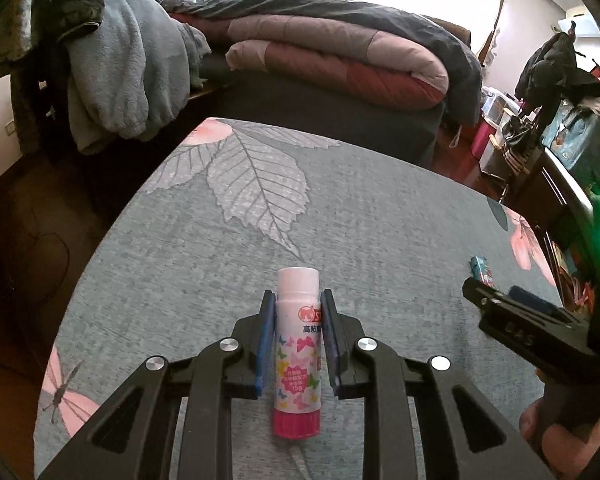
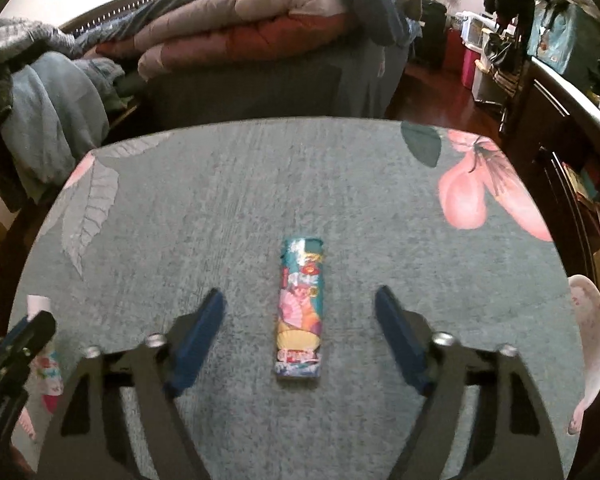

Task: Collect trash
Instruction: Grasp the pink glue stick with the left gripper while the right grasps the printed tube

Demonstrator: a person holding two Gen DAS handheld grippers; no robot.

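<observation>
A glue stick (image 1: 297, 352) with a white cap, butterfly print and pink base lies between the blue pads of my left gripper (image 1: 297, 300), which is shut on it just over the table. It also shows at the left edge of the right wrist view (image 2: 48, 356). A colourful wrapped pack (image 2: 301, 312) lies flat on the table between the wide-open fingers of my right gripper (image 2: 300, 300), touching neither. In the left wrist view the pack (image 1: 481, 268) shows at far right, beyond the right gripper (image 1: 500, 304).
The table (image 2: 240, 200) has a grey-green cloth with leaf and pink flower prints. A bed with folded quilts (image 1: 340, 48) stands behind it, a blue fleece (image 1: 120, 68) hangs at left, and cluttered furniture (image 1: 572, 132) stands at right. A pale rounded object (image 2: 592, 340) sits at the table's right edge.
</observation>
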